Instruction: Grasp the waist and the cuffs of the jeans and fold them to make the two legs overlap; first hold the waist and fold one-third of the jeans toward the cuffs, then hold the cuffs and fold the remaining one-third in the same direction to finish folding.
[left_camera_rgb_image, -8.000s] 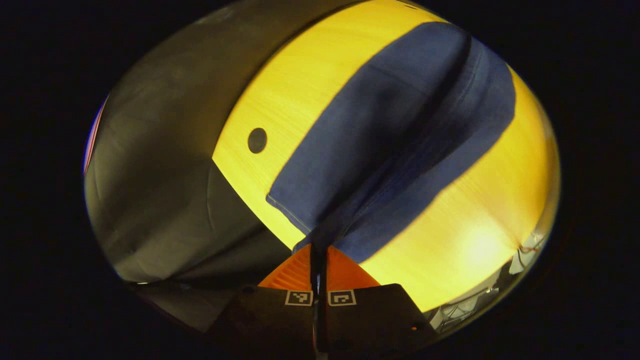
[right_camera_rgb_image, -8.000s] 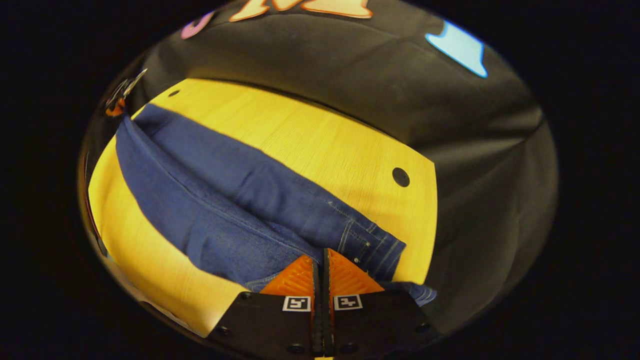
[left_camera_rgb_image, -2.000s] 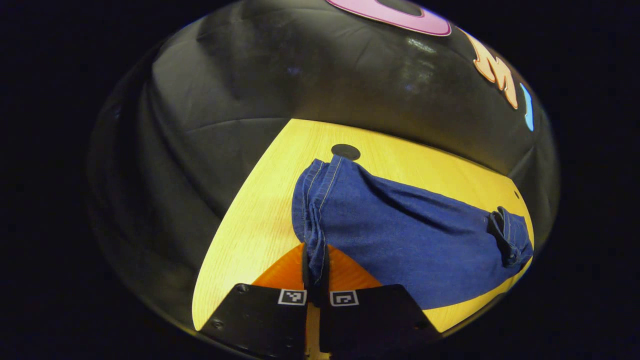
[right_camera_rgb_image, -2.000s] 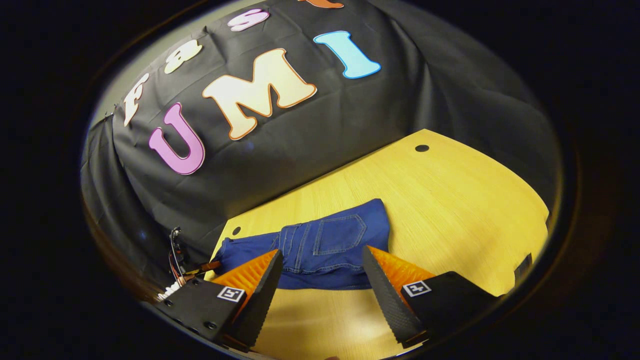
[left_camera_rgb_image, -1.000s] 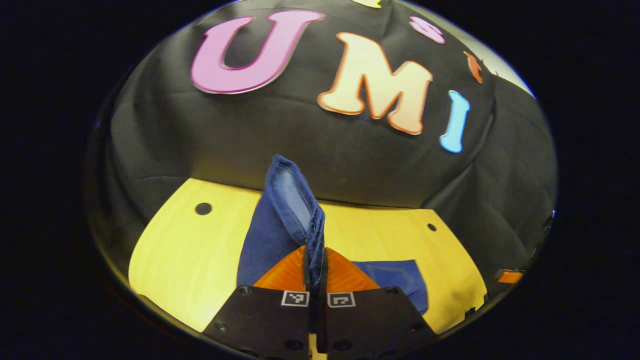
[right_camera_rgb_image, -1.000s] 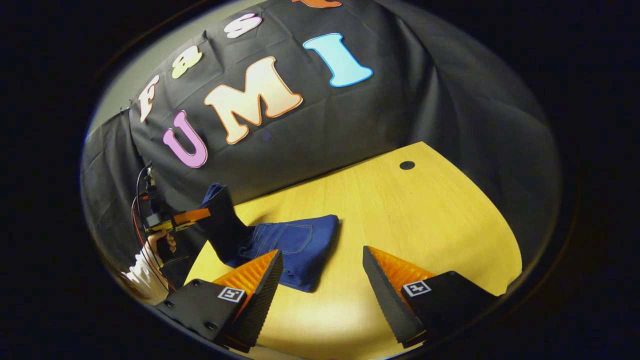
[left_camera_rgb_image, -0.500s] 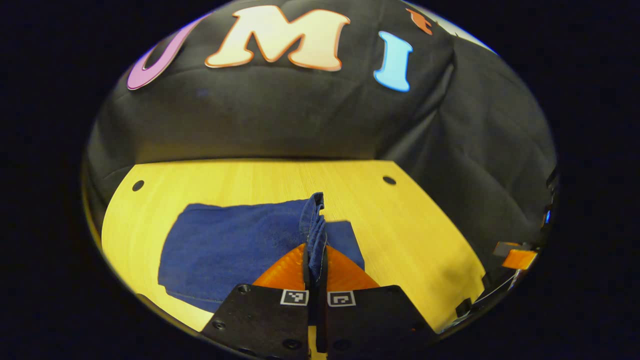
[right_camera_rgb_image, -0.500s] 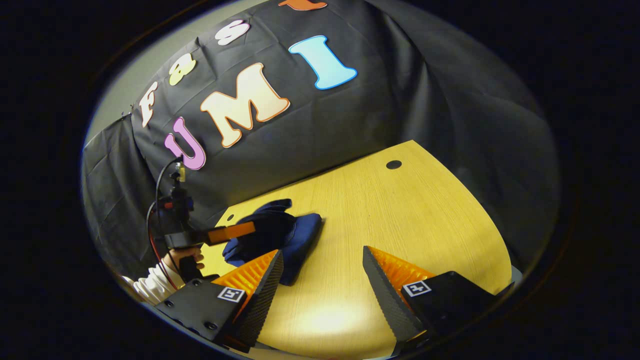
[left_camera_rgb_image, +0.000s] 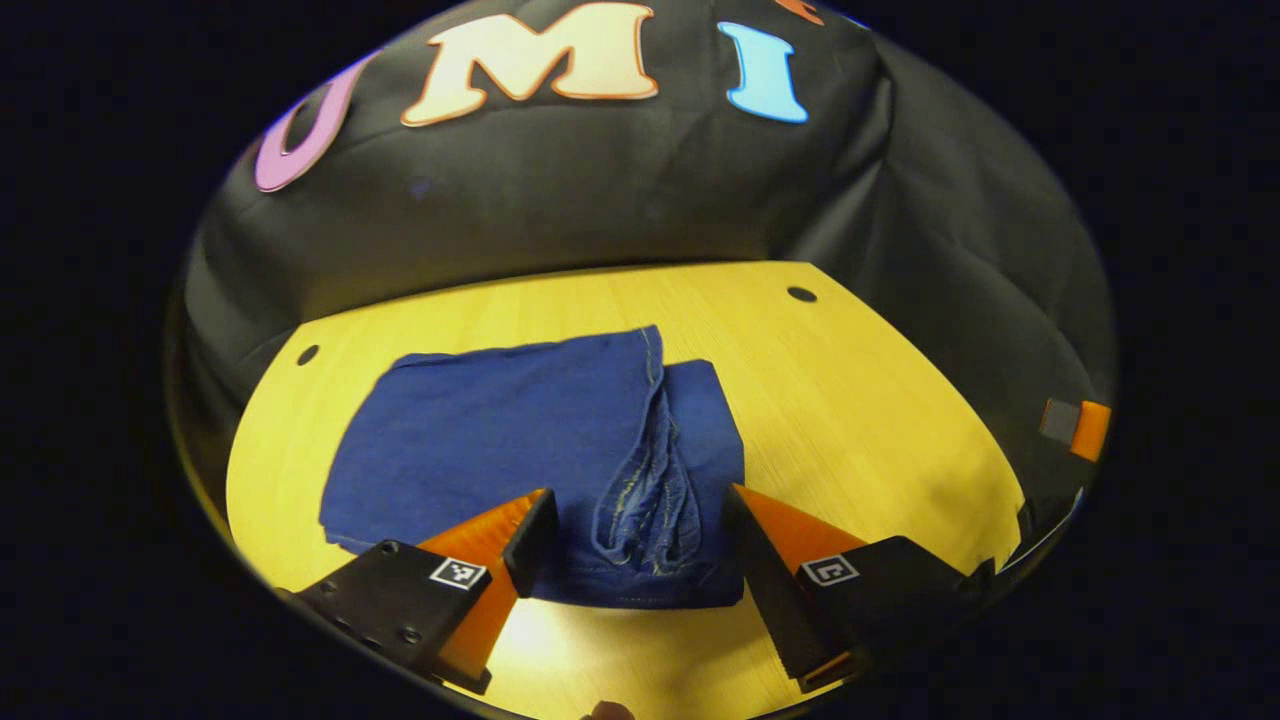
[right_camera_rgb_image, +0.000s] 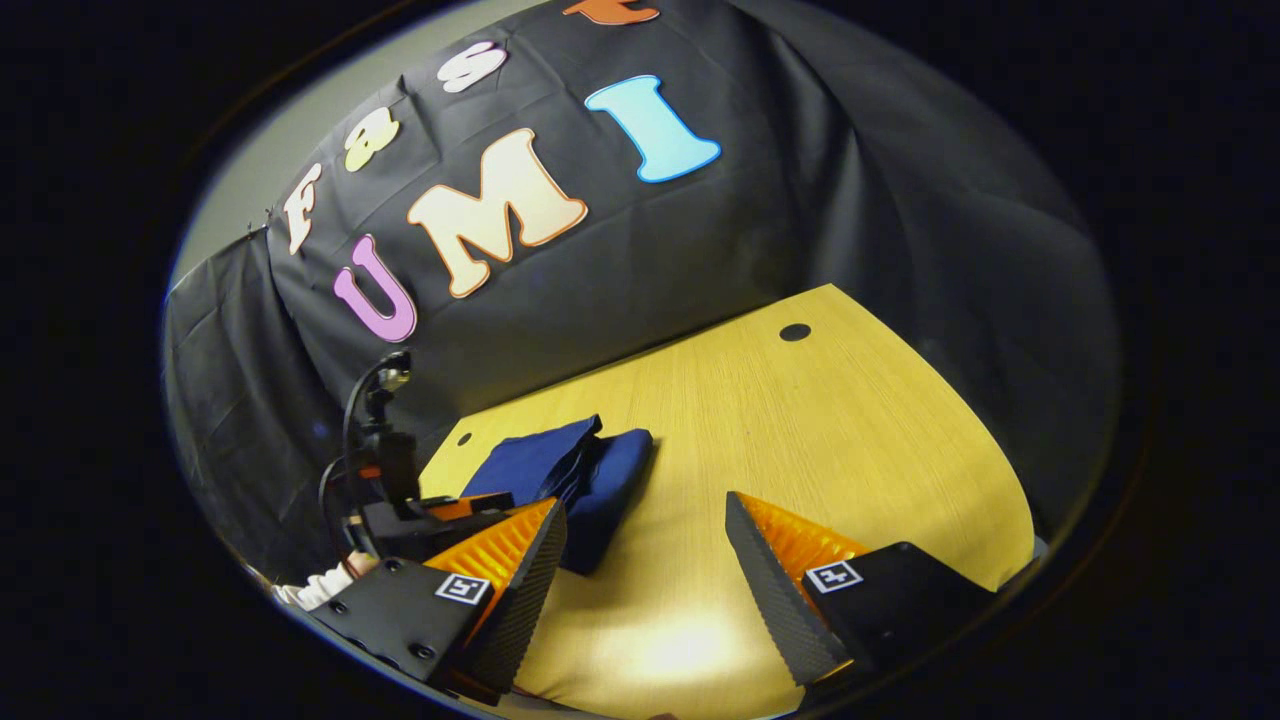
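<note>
In the left gripper view, the left gripper (left_camera_rgb_image: 635, 520) has its 2 fingers spread wide, with nothing between them but air. The jeans (left_camera_rgb_image: 500, 450) lie folded into a flat, compact stack on the table (left_camera_rgb_image: 850, 420), just beyond the fingertips. The cuffs (left_camera_rgb_image: 645, 500) sit on top at the stack's right side, their stitched hems bunched in loose ridges and running from the near edge toward the far one. A narrow strip of the lower layer sticks out to the right of the cuffs. The stack lies left of the table's middle, its far left corner near a small hole (left_camera_rgb_image: 308, 354) in the tabletop; a second hole (left_camera_rgb_image: 801, 294) is at the far right, well apart from the jeans. Each finger carries a small square black-and-white marker (left_camera_rgb_image: 459, 573) with no readable writing. No brand or label can be read on the denim.

In the right gripper view, the right gripper (right_camera_rgb_image: 645, 545) is also spread wide and grips nothing, hovering over bare table (right_camera_rgb_image: 800, 440). The jeans (right_camera_rgb_image: 570, 470) lie far to the left as a folded stack, with a hole (right_camera_rgb_image: 464, 438) just beyond them and another hole (right_camera_rgb_image: 794, 331) at the far right. The left gripper (right_camera_rgb_image: 430, 515) shows at the left, just near of the stack, with a pale sleeve (right_camera_rgb_image: 320, 588) below it.
</note>
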